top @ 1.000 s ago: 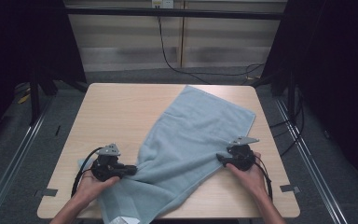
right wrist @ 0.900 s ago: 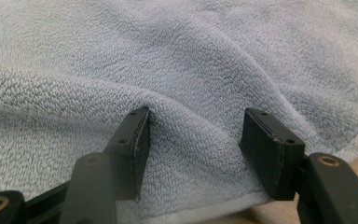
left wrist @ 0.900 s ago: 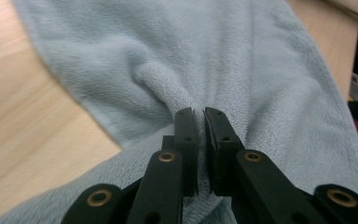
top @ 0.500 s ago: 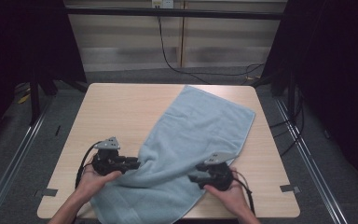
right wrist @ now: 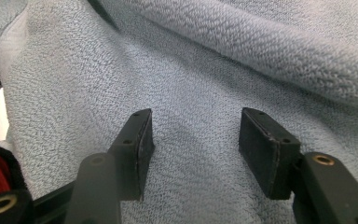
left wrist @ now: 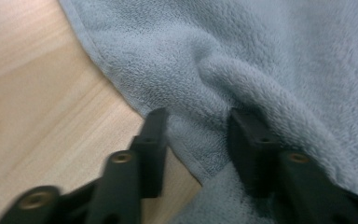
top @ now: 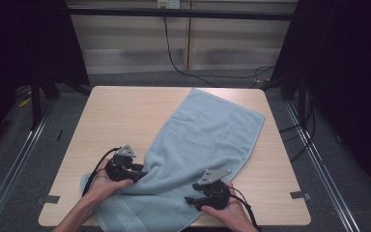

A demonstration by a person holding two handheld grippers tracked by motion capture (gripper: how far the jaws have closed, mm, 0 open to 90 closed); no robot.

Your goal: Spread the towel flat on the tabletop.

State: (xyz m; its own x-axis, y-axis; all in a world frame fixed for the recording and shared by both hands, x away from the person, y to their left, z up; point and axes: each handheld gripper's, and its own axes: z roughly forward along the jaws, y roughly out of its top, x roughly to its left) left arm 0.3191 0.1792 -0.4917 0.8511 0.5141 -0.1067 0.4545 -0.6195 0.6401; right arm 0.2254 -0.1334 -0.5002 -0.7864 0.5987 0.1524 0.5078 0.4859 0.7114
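Note:
A light blue towel [top: 207, 140] lies slantwise on the wooden table [top: 125, 111], its near end bunched and draped past the front edge. My left gripper [top: 142, 174] rests at the towel's left hem. In the left gripper view the towel's hem [left wrist: 191, 154] lies between the parted jaws of my left gripper [left wrist: 198, 121], which have just been opening and do not press on it. My right gripper [top: 188, 199] sits on the towel near the front edge. Its jaws have just been opening; in the right gripper view my right gripper [right wrist: 196, 121] stands open over flat towel [right wrist: 196, 70].
Bare wood lies at the table's left and far side. A black cable [top: 174, 53] hangs down the back wall. Dark frame posts [top: 36, 96] stand on either side of the table, with floor rails beside them.
My right gripper has slid left along the front edge, from the towel's right hem onto the towel. My left gripper's jaws have parted and released the hem.

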